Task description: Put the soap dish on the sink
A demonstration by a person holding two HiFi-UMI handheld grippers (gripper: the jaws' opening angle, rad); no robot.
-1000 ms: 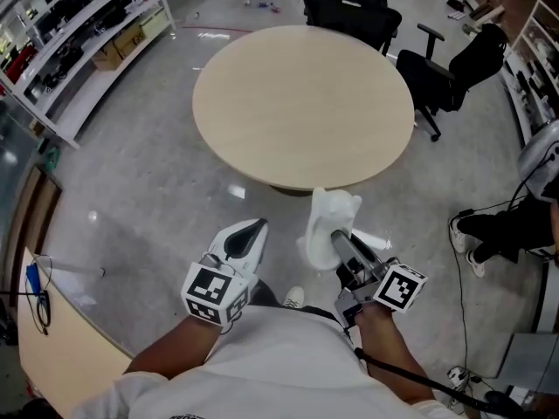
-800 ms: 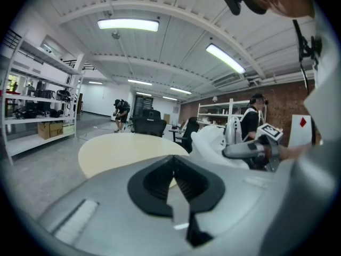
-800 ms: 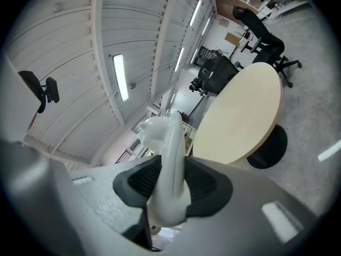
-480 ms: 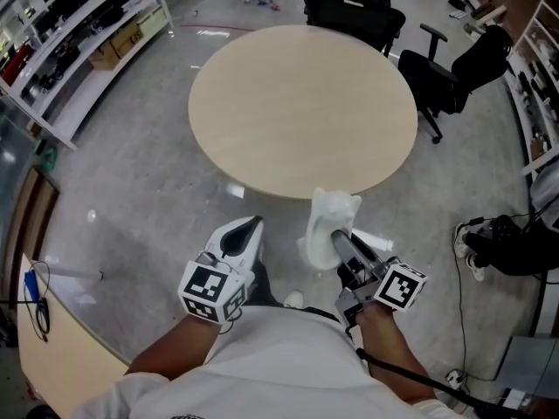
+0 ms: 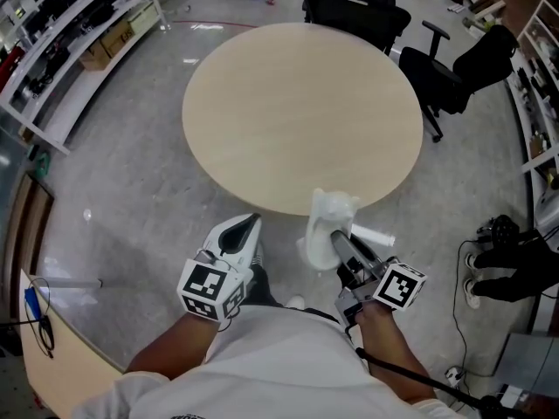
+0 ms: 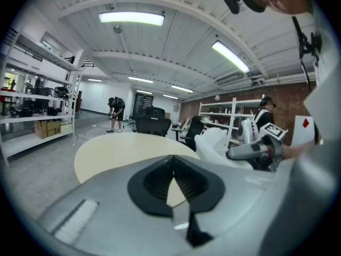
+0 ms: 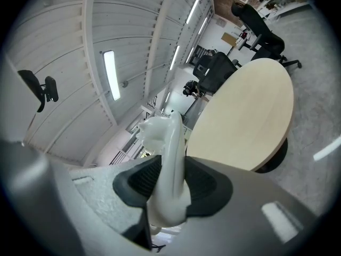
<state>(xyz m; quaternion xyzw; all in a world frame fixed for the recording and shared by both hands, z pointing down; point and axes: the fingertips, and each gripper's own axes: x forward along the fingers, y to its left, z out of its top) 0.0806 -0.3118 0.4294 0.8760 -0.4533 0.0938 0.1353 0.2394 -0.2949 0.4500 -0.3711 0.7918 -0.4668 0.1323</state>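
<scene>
The soap dish (image 5: 330, 221) is white and glossy, with a wavy rim. My right gripper (image 5: 337, 239) is shut on it and holds it on edge above the grey floor, just short of the round beige table (image 5: 301, 103). In the right gripper view the soap dish (image 7: 167, 153) stands upright between the dark pads (image 7: 205, 184), which press on both of its sides. My left gripper (image 5: 247, 227) hangs beside it to the left, shut with nothing in it. In the left gripper view the soap dish (image 6: 216, 145) shows at the right. No sink is in view.
Black office chairs (image 5: 354, 3) (image 5: 454, 68) stand behind and right of the table. Shelving (image 5: 61, 33) lines the left wall. A wooden counter edge (image 5: 52, 356) is at the lower left. Another person's dark legs (image 5: 515, 269) and cables lie at the right.
The table has drawn nearer in the head view and fills more of it. Both grippers keep their pose, with the dish still held. The person at the right has shifted lower in the picture.
</scene>
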